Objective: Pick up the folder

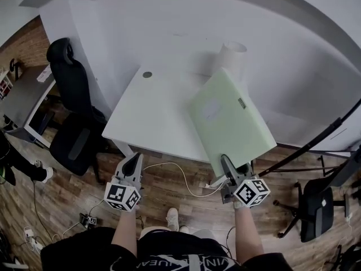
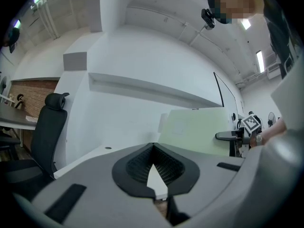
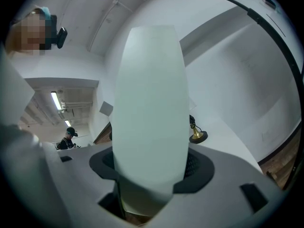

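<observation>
One view, the right gripper view, shows jaws clamping the folder [image 3: 149,103].

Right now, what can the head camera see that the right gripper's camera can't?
Only the head view shows the left gripper, which holds nothing, the white roll behind the table, and the person's shoe. Only the right gripper view shows a ceiling light and a small gold-footed stand. Both show the pale green folder clamped by its near edge in the right gripper.
</observation>
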### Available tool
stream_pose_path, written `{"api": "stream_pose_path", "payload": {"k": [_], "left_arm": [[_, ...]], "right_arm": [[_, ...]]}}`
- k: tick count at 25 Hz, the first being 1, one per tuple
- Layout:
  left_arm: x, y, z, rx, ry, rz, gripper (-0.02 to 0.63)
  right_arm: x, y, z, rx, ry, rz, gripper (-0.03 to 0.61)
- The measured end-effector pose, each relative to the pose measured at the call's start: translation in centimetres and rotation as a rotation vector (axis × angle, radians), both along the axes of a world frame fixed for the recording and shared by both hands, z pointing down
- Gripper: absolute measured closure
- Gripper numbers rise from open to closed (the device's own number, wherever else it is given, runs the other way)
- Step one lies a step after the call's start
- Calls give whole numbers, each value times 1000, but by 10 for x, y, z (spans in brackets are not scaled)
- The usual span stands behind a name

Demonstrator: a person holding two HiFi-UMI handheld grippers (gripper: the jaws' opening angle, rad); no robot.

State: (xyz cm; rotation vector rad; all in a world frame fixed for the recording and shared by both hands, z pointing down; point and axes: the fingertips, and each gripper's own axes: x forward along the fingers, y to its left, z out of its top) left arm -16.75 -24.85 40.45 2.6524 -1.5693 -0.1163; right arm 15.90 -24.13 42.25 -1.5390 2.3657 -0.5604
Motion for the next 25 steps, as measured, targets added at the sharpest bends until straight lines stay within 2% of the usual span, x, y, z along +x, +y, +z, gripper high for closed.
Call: {"api": "stream_pose_path", "payload": {"k": [11, 25], "left_arm": [[-2, 8, -13, 23, 3, -13, 601], [-7, 10, -16, 27, 13, -34, 601]], "right_arm": [[4, 12, -11, 31, 11, 11, 284], [5, 15, -16, 59, 81, 27, 284]]}}
